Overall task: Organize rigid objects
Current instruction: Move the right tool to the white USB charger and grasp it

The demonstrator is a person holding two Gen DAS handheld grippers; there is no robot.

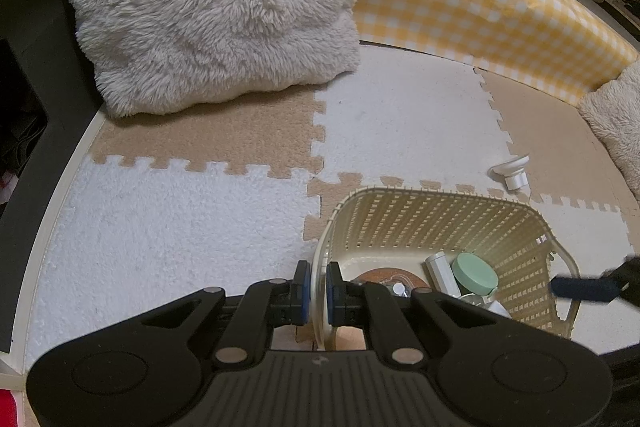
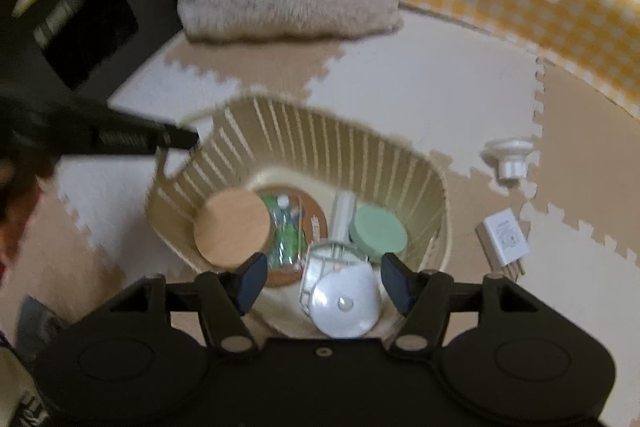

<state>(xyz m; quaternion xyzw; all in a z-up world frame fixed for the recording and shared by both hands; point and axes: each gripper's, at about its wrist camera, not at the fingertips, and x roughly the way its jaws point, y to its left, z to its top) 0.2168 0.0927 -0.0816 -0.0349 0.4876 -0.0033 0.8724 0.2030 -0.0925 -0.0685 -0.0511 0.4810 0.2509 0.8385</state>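
the left tool is clamped on the near rim of the cream woven basket, one pad outside the wall and one inside, steadying it on the floor mat. the right tool hangs over the basket's near side with its pads apart and nothing between them; a white round puck-like light lies just below the gap, inside the basket, so the step in hand looks like a drop-off just made.

in the basket also lie a wooden-lidded jar, a green wrapped packet on a cork coaster, a white tube and a mint-green round lid.

two things are left out on the mat past the basket's right side: a white plug adapter, nearest, and a white knob-like piece farther off. the next move likely calls for the right tool to swing right and down onto the adapter, which lies flat, so the pads must straddle its narrow sides.

nothing blocks that path. beyond, at the mat's far edge, a shaggy cushion leans beside a yellow checked bolster.
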